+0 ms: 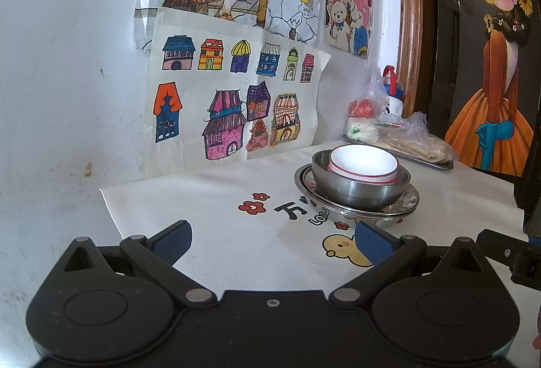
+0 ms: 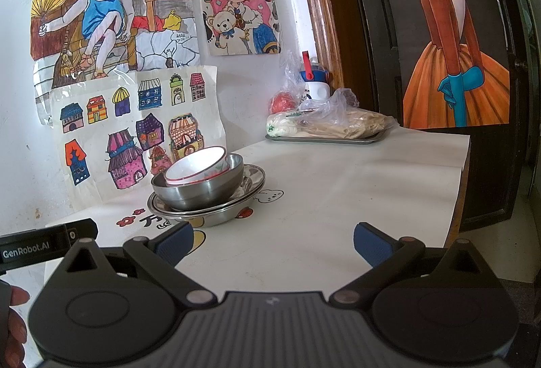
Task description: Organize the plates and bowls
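The left tool (image 1: 273, 241) hovers low over the white tabletop (image 1: 219, 199) with its blue-padded fingers (image 1: 172, 241) spread wide and nothing between them. The right tool (image 2: 273, 243) is likewise released, its jaws gaping and empty above the tabletop. From the left tool, the dish stack sits near, at about one o'clock; from the right tool it lies at about eleven o'clock. In that stack, a white bowl with a red rim (image 1: 363, 163) nests tilted inside a steel bowl (image 1: 358, 190), which rests on stacked steel plates (image 1: 404, 204). Further out, at about one o'clock in both views, a metal tray (image 2: 324, 138) carries bagged food (image 2: 338, 124) against the wall. Children's drawings (image 1: 233, 97) hang on the wall behind the stack.
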Tool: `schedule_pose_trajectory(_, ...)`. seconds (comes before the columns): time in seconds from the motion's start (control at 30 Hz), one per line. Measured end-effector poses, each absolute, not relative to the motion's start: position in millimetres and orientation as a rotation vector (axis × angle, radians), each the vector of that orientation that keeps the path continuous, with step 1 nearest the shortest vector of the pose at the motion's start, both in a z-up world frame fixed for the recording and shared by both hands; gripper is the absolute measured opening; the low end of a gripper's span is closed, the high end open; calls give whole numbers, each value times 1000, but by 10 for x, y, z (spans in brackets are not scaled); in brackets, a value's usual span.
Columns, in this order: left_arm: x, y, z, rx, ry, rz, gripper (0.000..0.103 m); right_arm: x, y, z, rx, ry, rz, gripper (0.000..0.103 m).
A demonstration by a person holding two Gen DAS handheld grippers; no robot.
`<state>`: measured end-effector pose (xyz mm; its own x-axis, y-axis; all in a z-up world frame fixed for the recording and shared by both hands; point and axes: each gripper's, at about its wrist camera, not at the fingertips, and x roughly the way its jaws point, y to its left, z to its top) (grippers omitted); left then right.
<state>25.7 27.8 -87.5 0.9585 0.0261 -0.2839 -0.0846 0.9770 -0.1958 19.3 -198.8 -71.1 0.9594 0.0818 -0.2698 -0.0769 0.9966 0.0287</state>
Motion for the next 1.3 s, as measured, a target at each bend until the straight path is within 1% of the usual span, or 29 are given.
schedule_pose_trajectory(1.3,239,243,-873,-187,278,12,102,196,-1969,-717,16,279,81,103)
